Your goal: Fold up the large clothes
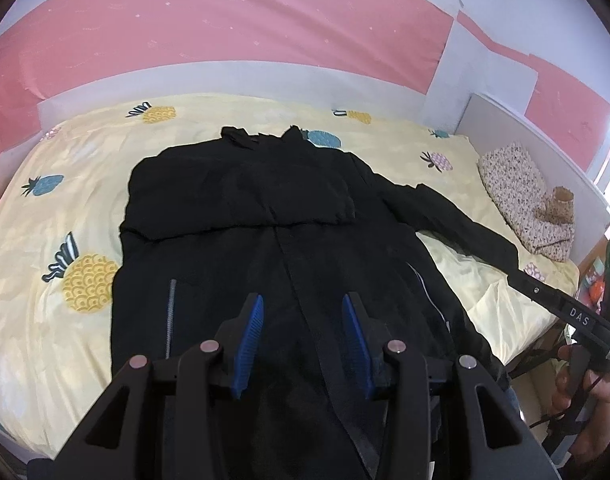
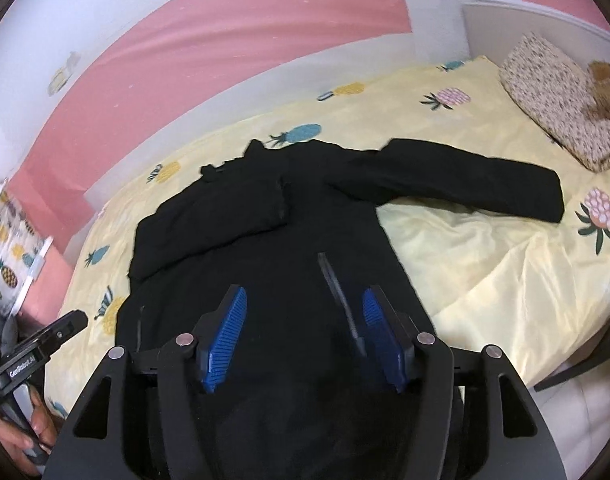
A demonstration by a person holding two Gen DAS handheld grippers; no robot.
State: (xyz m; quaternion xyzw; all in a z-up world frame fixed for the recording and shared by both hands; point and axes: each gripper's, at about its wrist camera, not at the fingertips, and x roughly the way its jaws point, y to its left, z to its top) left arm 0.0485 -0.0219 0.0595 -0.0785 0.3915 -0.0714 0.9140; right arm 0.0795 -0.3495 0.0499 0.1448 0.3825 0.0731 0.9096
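Note:
A black jacket (image 1: 265, 208) lies spread on the bed, collar toward the wall. One sleeve is folded across its chest (image 2: 225, 216). The other sleeve (image 2: 465, 184) stretches out to the right on the sheet. My left gripper (image 1: 303, 302) hovers over the jacket's lower front, its blue pads (image 1: 251, 336) apart with nothing pinched between them. My right gripper (image 2: 303, 294) hangs over the lower right part beside a pocket zip (image 2: 337, 288), with its jaws wide and empty. Each view shows the other hand (image 1: 577, 384) at its edge.
The yellow pineapple-print sheet (image 1: 65, 208) covers the bed. A floral pillow (image 2: 557, 92) with a brown plush toy (image 2: 603, 84) lies at the head on the right. A pink and white wall (image 1: 225, 24) runs behind. The bed edge drops off at the lower right.

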